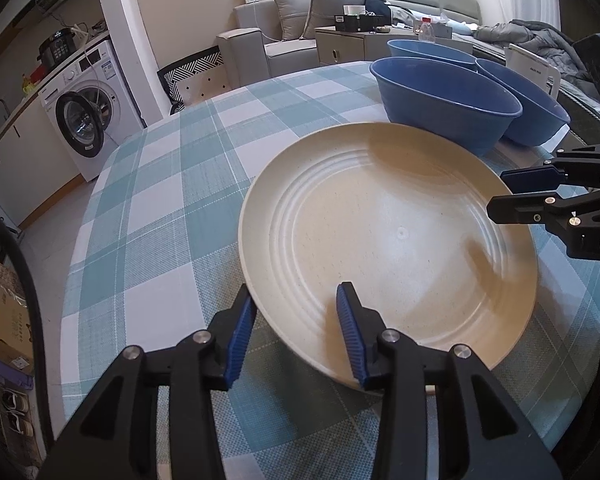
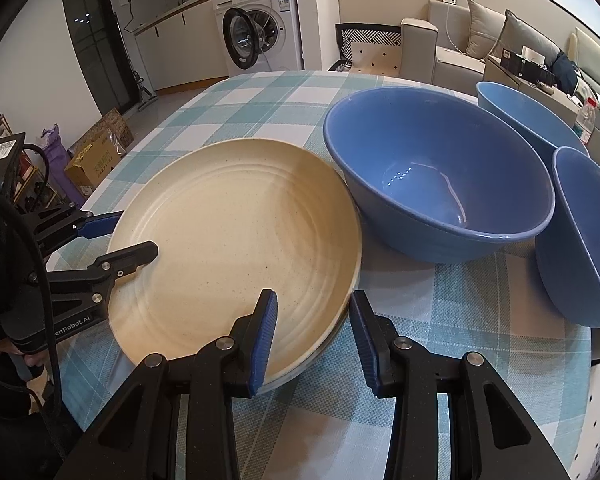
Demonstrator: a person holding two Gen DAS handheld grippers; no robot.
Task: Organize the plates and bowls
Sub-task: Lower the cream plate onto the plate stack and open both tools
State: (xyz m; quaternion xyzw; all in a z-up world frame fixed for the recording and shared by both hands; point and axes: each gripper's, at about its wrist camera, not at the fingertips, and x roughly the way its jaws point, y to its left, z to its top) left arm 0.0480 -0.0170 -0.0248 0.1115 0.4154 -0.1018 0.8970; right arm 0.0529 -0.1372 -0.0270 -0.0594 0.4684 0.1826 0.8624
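A cream ribbed plate (image 1: pixel 388 232) lies on the checked tablecloth; in the right wrist view (image 2: pixel 236 248) it seems to rest on another plate, whose edge shows beneath. My left gripper (image 1: pixel 296 308) is open, its jaws straddling the plate's near rim. My right gripper (image 2: pixel 314 308) is open, straddling the rim on the opposite side; it also shows in the left wrist view (image 1: pixel 512 188). The left gripper shows in the right wrist view (image 2: pixel 128 236). Three blue bowls stand behind: a large one (image 2: pixel 436 168), one farther back (image 2: pixel 516 116) and one at right (image 2: pixel 580 240).
The round table with the blue-white checked cloth (image 1: pixel 160 208) drops off at left. A washing machine (image 1: pixel 88 108), a sofa (image 1: pixel 284 36) and a cardboard box (image 2: pixel 96 156) on the floor stand beyond the table. A white object (image 1: pixel 532 68) stands behind the bowls.
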